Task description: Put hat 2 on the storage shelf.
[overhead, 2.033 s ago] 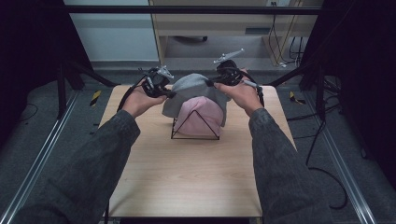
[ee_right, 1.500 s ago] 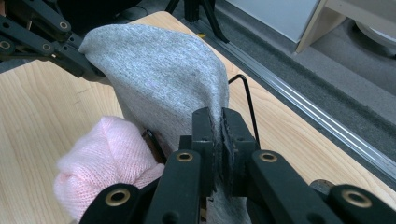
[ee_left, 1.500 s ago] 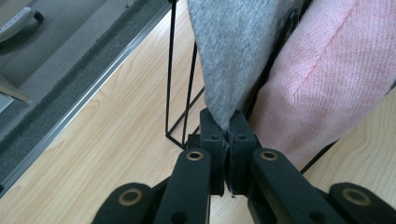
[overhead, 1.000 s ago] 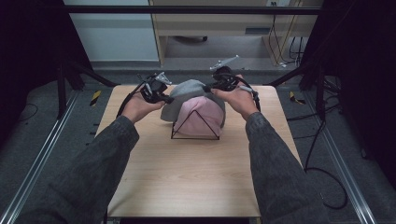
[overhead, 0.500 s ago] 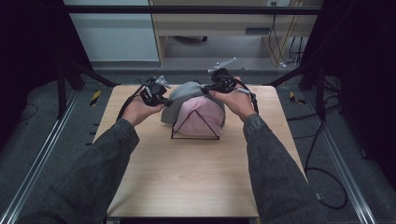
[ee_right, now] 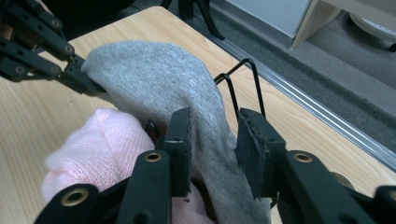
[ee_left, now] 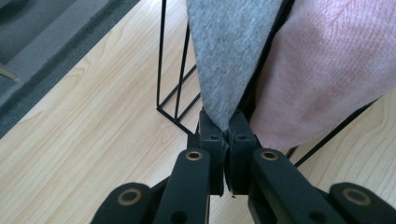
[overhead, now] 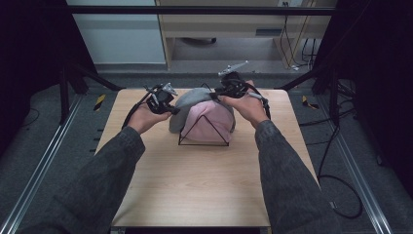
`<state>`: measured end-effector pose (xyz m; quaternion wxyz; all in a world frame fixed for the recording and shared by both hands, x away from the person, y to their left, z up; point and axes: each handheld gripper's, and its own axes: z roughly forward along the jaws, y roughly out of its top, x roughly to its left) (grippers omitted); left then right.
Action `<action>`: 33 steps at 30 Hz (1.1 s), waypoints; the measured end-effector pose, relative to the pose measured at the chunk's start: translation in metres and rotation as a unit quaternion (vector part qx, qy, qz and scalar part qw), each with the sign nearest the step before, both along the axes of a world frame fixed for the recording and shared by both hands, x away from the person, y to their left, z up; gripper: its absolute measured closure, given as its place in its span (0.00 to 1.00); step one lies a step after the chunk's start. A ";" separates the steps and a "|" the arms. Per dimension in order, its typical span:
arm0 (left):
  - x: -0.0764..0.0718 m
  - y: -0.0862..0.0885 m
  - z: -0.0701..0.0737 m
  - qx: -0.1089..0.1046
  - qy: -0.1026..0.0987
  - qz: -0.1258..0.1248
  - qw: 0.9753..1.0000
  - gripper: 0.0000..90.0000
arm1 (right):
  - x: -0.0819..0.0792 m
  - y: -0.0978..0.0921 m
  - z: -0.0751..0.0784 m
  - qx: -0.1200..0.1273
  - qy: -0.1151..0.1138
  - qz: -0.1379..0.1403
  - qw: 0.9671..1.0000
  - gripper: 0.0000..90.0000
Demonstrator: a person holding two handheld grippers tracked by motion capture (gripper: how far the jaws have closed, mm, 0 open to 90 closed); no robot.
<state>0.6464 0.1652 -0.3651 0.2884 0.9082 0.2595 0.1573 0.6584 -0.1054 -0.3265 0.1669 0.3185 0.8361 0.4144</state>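
A black wire rack [overhead: 203, 141] stands at the middle back of the wooden table [overhead: 204, 185]. A pink knit cloth [overhead: 214, 122] hangs over it, and a grey cloth [overhead: 187, 100] lies across the pink one's top and left side. My left gripper [overhead: 168, 108] is shut on the grey cloth's left edge [ee_left: 233, 51], close to the rack's wires [ee_left: 161, 70] and the pink knit [ee_left: 327, 79]. My right gripper [ee_right: 212, 140] is open astride the grey cloth [ee_right: 154, 79] at the rack's back loop [ee_right: 243, 74]; the cloth runs between its jaws. Its view also shows the left gripper [ee_right: 70, 70].
Grey floor and metal rails flank the table. A yellow-and-black tool [overhead: 100, 101] lies on the floor at left, another [overhead: 304, 101] at right. A cable [overhead: 336, 185] loops on the right floor. A wooden shelf unit [overhead: 219, 24] stands behind the table.
The right gripper has moved left and lower onto the grey cloth at the rack's back. The left gripper has drawn the cloth's edge slightly toward the person.
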 end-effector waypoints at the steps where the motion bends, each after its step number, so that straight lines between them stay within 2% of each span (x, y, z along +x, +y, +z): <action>1: 0.000 0.000 -0.001 0.004 0.001 0.000 1.000 0.97 | 0.000 -0.001 0.000 0.002 -0.001 -0.001 1.000 0.71; 5: 0.000 -0.001 -0.007 0.007 0.009 0.001 1.000 0.95 | -0.002 -0.002 0.001 0.002 -0.002 -0.007 1.000 0.67; 8: -0.004 -0.004 -0.007 0.001 0.000 -0.002 1.000 0.94 | -0.004 -0.004 0.000 0.002 -0.003 -0.010 1.000 0.66; 11: -0.005 -0.009 -0.007 0.007 -0.004 -0.003 1.000 0.92 | -0.004 -0.006 -0.001 0.002 -0.003 -0.017 1.000 0.65; 16: -0.003 -0.006 -0.009 -0.004 -0.003 0.012 1.000 0.85 | -0.004 -0.010 -0.003 0.006 -0.004 -0.027 1.000 0.62; 20: -0.005 -0.005 -0.006 -0.013 -0.014 0.021 1.000 0.75 | -0.005 -0.012 -0.004 0.006 -0.005 -0.036 0.999 0.57; 33: -0.010 -0.003 0.000 -0.021 -0.022 0.042 0.999 0.43 | -0.009 -0.011 -0.002 0.006 -0.012 -0.054 0.998 0.41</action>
